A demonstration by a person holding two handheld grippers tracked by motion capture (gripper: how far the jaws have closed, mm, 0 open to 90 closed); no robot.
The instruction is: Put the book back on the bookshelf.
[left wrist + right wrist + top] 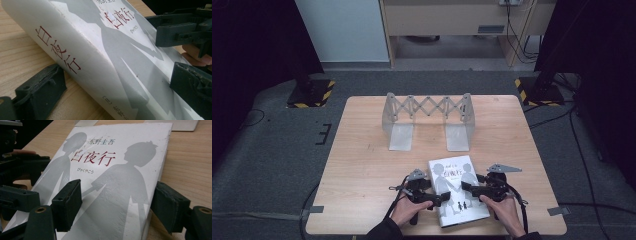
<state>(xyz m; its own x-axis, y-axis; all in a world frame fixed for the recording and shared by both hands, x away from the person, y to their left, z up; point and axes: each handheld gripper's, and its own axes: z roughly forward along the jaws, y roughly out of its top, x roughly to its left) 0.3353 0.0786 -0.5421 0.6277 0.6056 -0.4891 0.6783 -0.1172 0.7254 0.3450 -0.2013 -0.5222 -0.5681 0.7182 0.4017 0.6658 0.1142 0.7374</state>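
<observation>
Hand-held gripper on the left (439, 198) sitting wide open at the book's (456, 191) spine edge, one jaw on the desk (362, 150), the other over the cover, not clearly pressing. Right hand-held gripper (468, 188) straddling the opposite edge, open, one jaw over the cover. Book lying flat near the desk's front edge. Folding metal rack (428, 120) standing well behind.

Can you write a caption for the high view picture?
Two hand-held grippers straddle a white book before an expanding metal book rack.
</observation>
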